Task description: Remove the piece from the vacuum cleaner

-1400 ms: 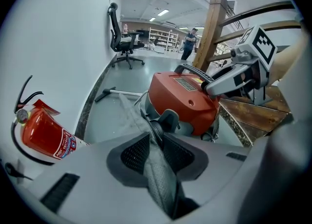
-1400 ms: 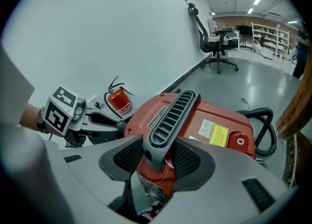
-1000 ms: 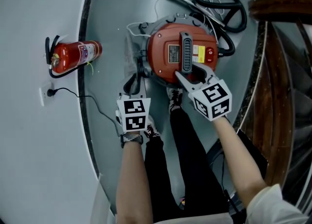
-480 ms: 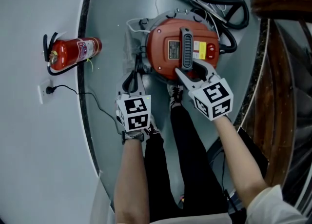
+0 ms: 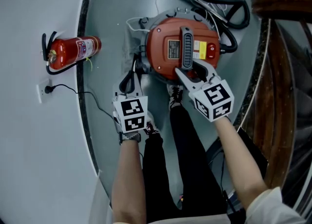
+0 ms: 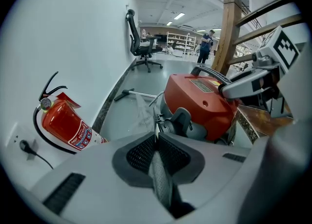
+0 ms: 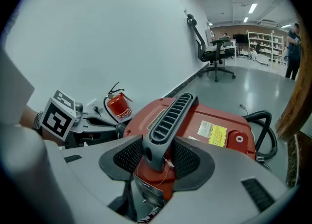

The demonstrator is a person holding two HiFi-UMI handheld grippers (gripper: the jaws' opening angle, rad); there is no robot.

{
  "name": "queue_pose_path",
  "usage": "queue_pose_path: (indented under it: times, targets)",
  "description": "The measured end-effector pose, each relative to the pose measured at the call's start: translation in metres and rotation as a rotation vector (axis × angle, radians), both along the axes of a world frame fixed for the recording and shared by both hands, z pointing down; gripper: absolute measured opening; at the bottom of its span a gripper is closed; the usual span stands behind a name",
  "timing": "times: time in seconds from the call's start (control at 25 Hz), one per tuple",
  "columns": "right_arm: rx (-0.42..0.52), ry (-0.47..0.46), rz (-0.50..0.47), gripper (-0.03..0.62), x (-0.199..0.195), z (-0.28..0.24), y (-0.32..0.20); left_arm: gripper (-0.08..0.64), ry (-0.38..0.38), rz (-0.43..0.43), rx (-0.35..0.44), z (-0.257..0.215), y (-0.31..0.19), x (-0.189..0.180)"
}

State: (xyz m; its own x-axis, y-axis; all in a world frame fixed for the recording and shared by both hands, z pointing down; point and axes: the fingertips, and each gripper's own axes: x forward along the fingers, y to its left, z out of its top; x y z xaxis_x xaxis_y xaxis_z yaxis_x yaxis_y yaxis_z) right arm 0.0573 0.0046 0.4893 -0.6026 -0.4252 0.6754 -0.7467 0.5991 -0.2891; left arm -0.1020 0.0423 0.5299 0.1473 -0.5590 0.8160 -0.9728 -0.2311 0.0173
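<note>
Red vacuum cleaner (image 5: 163,54) upper centre of frame, lid on | right gripper (image 5: 192,70) clamped on grey handle (image 5: 185,47) | left gripper (image 5: 134,69) jaws have just been closing, now pinched on thin side clip (image 6: 157,120) at cleaner's left edge | judgement: clip seized, piece not yet off.

The vacuum cleaner (image 5: 160,57) lid is glossy red plastic; its ribbed handle (image 5: 186,47) matt grey plastic. Fire extinguisher (image 5: 73,51), 9 o'clock: glossy red metal. Floor (image 5: 112,18): smooth grey.
</note>
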Motion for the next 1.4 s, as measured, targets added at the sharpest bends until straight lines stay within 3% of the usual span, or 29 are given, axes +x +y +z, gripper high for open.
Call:
queue_pose_path:
  times: [0.24,0.56,0.76,0.88,1.24,1.4]
  targets:
    - [0.007,-0.009,-0.003,0.190,0.000,0.000,0.001,0.026,-0.014,-0.056,0.010,0.001,0.003,-0.009]
    - [0.014,-0.017,0.006,0.190,0.000,0.000,0.000,0.026,0.004,-0.066,0.013,0.002,0.002,-0.011]
    - [0.014,-0.019,0.016,0.190,0.001,-0.001,0.000,0.052,0.019,-0.009,0.020,-0.004,0.000,-0.010]
    - [0.018,-0.018,0.020,0.190,0.001,-0.001,0.000,0.112,0.053,0.014,0.054,-0.014,-0.007,-0.005]
    - [0.019,-0.025,0.016,0.190,-0.001,-0.002,0.000,0.114,0.018,0.018,0.118,-0.039,-0.038,-0.012]
    - [0.019,-0.026,0.021,0.190,0.000,-0.002,0.001,0.114,0.024,0.063,0.066,-0.032,-0.052,-0.003]
